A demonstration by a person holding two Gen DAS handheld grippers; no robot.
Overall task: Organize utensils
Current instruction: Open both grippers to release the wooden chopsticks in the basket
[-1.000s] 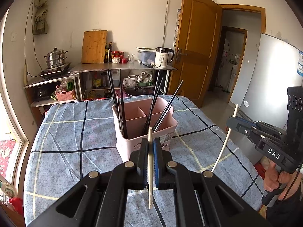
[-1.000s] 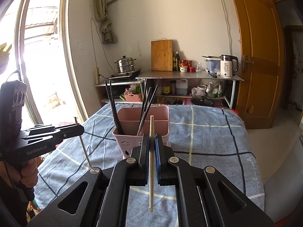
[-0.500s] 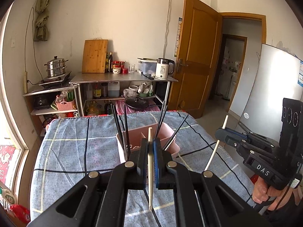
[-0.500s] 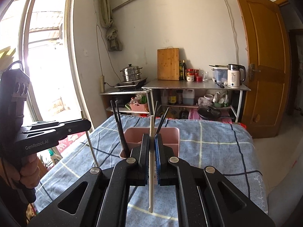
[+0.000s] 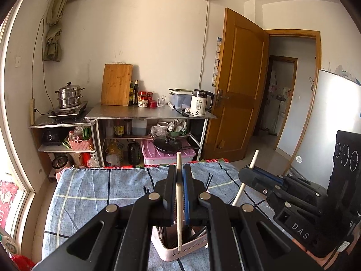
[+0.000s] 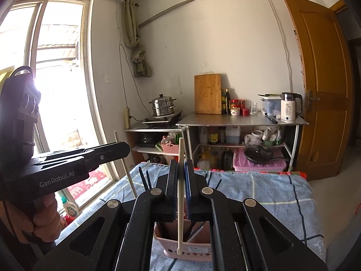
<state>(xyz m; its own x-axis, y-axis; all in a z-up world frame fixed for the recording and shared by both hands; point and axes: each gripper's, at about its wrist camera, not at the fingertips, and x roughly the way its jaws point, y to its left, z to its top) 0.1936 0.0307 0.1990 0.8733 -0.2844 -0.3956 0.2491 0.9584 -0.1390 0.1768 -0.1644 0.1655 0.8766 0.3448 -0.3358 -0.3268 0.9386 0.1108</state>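
My left gripper [image 5: 179, 176] is shut on a cream chopstick [image 5: 179, 225], held upright above the pink utensil holder [image 5: 180, 251]. My right gripper [image 6: 179, 176] is shut on a second cream chopstick [image 6: 179, 214], also upright above the same pink holder [image 6: 191, 249]. Black chopsticks [image 6: 144, 179] stand in the holder, mostly hidden behind the grippers. The right gripper [image 5: 246, 176] with its chopstick shows at the right of the left wrist view. The left gripper [image 6: 124, 146] shows at the left of the right wrist view.
The holder stands on a table with a blue checked cloth [image 5: 94, 194]. Beyond it are a steel shelf [image 5: 146, 114] with a kettle, a cutting board and a steamer pot, a wooden door [image 5: 239, 90] and a window [image 6: 56, 90].
Both grippers have risen and come in over the pink holder with their chopsticks. The holder has dropped low in both views and is now largely hidden under the fingers.
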